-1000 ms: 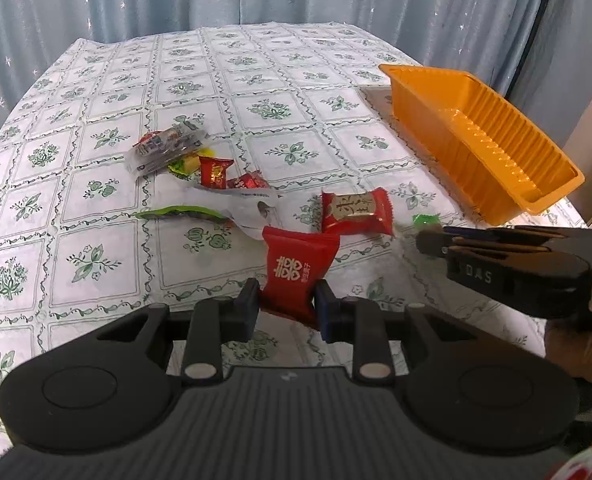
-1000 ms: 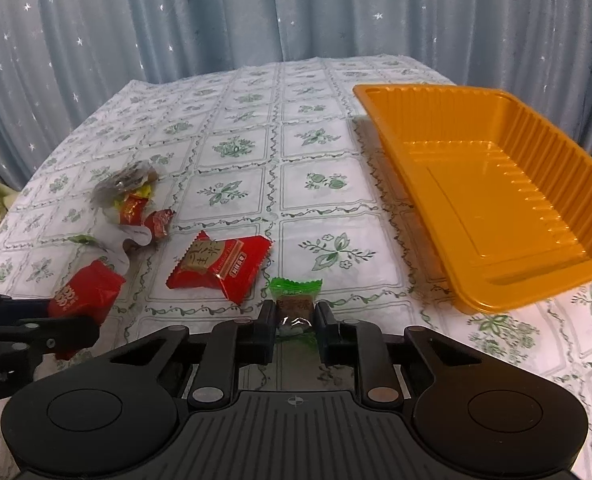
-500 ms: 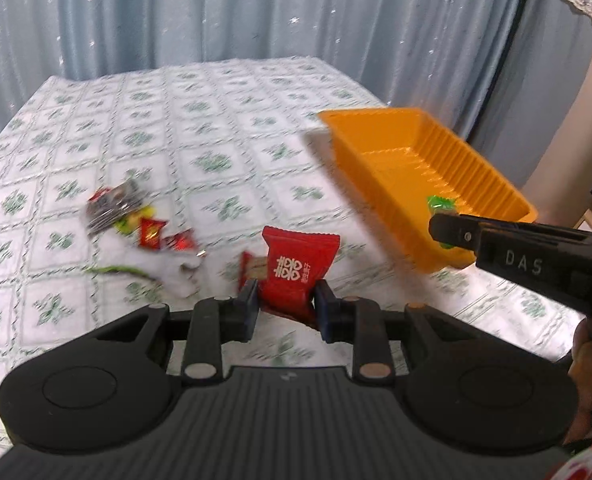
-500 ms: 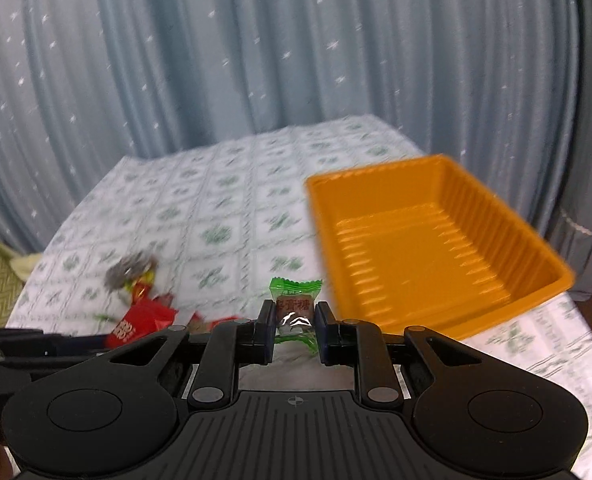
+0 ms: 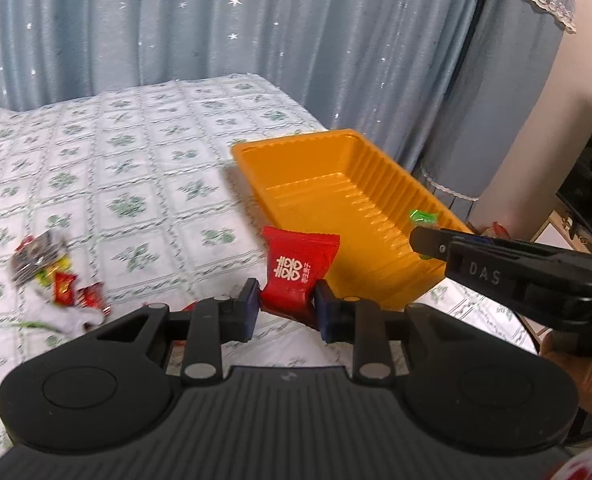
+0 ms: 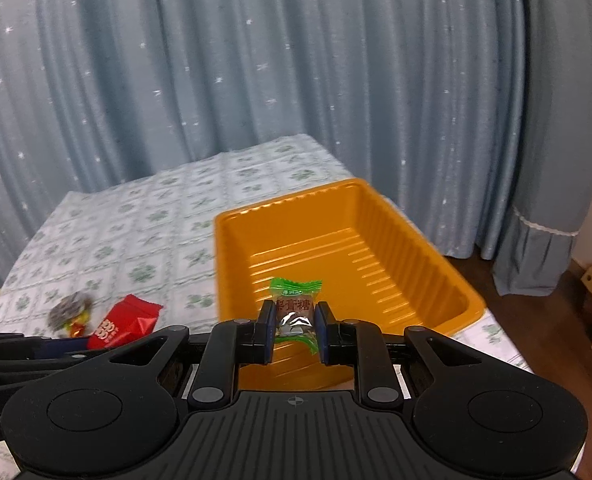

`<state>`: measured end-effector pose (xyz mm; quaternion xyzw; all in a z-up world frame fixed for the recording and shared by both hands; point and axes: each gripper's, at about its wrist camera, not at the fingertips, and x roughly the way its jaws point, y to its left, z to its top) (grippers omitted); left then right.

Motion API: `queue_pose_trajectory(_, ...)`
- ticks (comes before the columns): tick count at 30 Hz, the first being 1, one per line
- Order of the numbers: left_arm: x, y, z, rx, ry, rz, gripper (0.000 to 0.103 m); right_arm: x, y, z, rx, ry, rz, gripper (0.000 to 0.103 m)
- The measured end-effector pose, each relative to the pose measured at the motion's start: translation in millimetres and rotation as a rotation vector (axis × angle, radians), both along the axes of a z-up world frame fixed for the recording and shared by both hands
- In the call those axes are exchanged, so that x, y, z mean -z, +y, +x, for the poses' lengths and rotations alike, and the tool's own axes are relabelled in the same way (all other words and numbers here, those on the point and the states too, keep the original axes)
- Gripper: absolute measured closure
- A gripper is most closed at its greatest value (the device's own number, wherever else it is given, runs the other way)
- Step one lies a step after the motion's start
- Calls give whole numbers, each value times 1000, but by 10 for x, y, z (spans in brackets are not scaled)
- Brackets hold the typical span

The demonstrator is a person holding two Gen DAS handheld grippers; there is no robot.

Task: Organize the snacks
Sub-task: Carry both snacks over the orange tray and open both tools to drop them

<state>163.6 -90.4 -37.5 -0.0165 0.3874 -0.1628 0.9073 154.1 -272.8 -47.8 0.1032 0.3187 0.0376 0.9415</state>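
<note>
My left gripper is shut on a red snack packet with white characters, held above the table just left of the orange tray. My right gripper is shut on a small green-wrapped candy over the tray's near end. In the left wrist view the right gripper reaches in from the right over the tray's near corner with the green candy at its tip. The red packet also shows at the left of the right wrist view. The tray holds nothing.
A pile of loose snacks lies on the patterned tablecloth at the left, also seen in the right wrist view. Blue curtains hang behind the table. The table's right edge drops to a wooden floor.
Both grippers have lifted their snacks off the table and moved right toward the orange tray. The green candy is now over the tray's near end; the red packet is beside its left wall.
</note>
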Motion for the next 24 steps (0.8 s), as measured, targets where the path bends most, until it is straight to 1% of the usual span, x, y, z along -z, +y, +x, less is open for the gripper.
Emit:
queue_pose_trajectory(4, 5, -148, 129, 12, 7, -10, 77, 11, -154, 89, 21, 0, -11, 82)
queue_pose_trajectory(13, 23, -414, 368, 36, 0, -1, 77, 61, -409, 304, 46, 13, -23, 82)
queue_pose_trajectory(24, 96, -622, 547, 51, 1, -7, 77, 187, -567, 454, 68, 46, -9, 82)
